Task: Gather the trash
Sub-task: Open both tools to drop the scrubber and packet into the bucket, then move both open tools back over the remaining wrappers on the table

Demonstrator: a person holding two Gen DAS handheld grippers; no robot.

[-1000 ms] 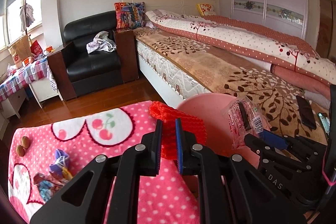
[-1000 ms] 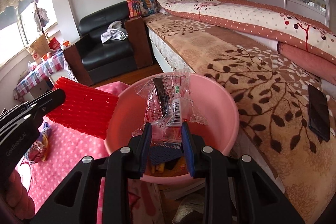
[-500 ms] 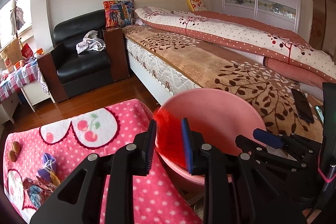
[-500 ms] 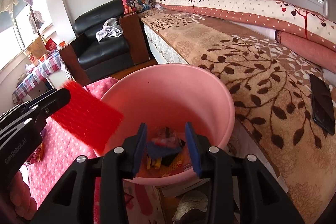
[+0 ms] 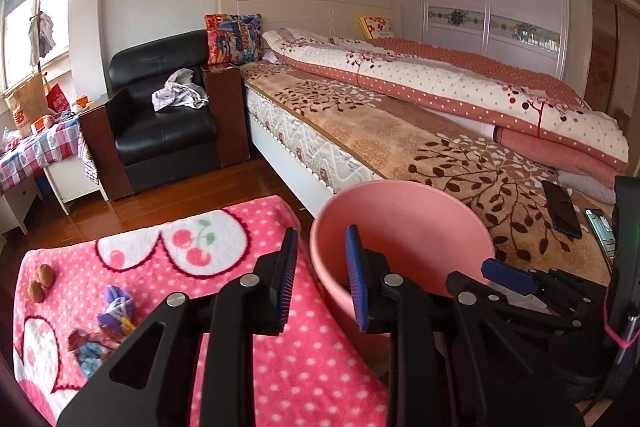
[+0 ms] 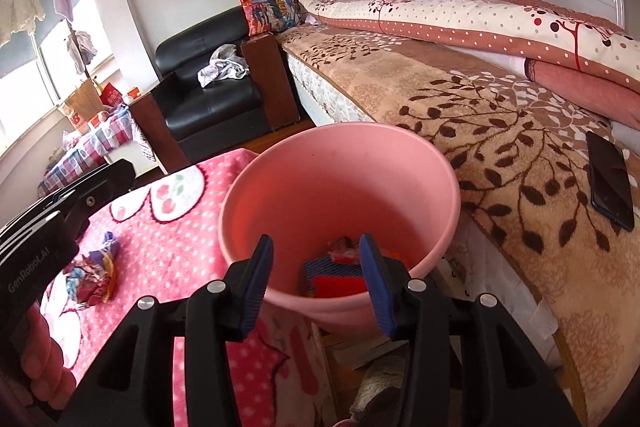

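Note:
A pink plastic bucket (image 5: 420, 203) (image 6: 400, 155) stands between the pink polka-dot blanket (image 5: 320, 367) and the bed. Inside it lie the red mesh sleeve (image 6: 336, 285), a blue-striped wrapper (image 6: 324, 265) and other wrappers. My left gripper (image 5: 320, 279) is open and empty over the bucket's left rim. My right gripper (image 6: 316, 283) is open and empty over the bucket's near rim. Crumpled wrappers (image 5: 108, 323) (image 6: 96, 275) and two walnuts (image 5: 40, 283) lie on the blanket at the left.
A bed (image 5: 400, 139) with a leaf-pattern cover runs along the right, with a black phone (image 5: 562, 209) (image 6: 610, 179) on it. A black armchair (image 5: 160, 131) with a cloth stands at the back. A small table (image 5: 36, 151) with a checked cloth is far left.
Both grippers opened. The clear wrapper dropped from the right gripper and the red mesh sleeve from the left gripper into the bucket.

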